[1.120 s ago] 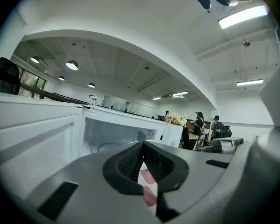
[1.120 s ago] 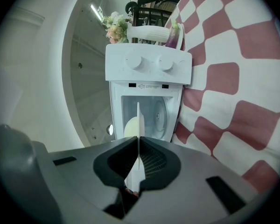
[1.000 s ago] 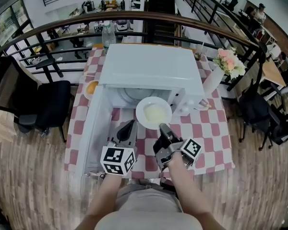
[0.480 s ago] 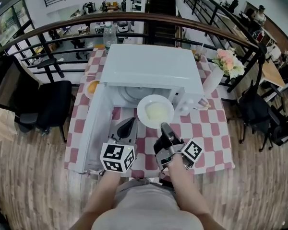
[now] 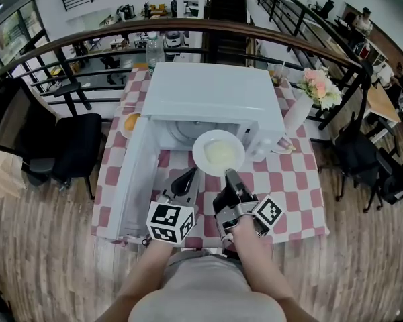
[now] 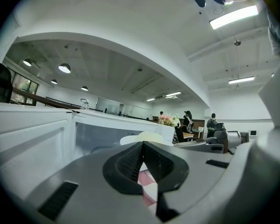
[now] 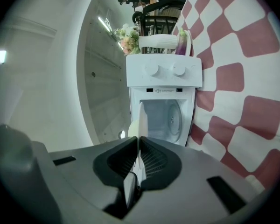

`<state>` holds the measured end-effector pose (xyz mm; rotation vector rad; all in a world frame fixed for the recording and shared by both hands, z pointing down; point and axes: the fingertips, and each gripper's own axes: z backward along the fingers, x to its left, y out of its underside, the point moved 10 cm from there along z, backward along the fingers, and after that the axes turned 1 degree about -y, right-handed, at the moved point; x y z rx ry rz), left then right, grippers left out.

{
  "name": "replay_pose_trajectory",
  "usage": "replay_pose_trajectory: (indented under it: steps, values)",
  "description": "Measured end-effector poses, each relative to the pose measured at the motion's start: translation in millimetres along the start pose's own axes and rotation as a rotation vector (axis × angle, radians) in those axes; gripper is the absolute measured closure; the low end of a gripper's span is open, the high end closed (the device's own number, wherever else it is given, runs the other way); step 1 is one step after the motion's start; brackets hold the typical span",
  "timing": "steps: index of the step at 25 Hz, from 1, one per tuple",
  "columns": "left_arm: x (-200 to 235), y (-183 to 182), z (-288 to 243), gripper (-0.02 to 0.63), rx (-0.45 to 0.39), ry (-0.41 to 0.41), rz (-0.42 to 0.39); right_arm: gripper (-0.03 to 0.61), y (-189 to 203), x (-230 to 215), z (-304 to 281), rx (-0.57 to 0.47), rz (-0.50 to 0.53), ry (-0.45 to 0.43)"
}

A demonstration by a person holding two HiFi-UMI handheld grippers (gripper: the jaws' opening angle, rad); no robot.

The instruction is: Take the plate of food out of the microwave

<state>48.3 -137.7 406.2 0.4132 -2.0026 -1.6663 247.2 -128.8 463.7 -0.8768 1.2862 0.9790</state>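
The white plate (image 5: 218,151) with pale yellow food hangs level just outside the open front of the white microwave (image 5: 208,89). My right gripper (image 5: 230,175) is shut on the plate's near rim. In the right gripper view the plate (image 7: 142,120) shows edge-on, clamped between the gripper's (image 7: 138,146) dark pads, with the empty microwave cavity (image 7: 165,118) beyond. My left gripper (image 5: 187,178) hovers to the plate's left, over the checked cloth, shut on nothing. From the left gripper view its jaws (image 6: 141,158) are pressed together and the plate (image 6: 144,137) lies ahead.
The microwave door (image 5: 127,183) stands swung open at the left. A small plate with an orange (image 5: 129,122) sits left of the microwave, a bottle (image 5: 152,47) behind it, a white vase of flowers (image 5: 316,89) at the right. The table (image 5: 295,186) stands against a railing.
The right gripper has lifted the plate slightly and kept its grip. The left gripper has edged a little to the right and stays shut.
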Motion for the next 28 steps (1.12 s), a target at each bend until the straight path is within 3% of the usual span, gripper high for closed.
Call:
replay_pose_trajectory:
  steps: [28]
  values:
    - [-6.1,-3.3,5.6,0.612,-0.034,-0.008,-0.009,0.549,3.5,7.8,-1.9,-0.010,0.038,-0.043]
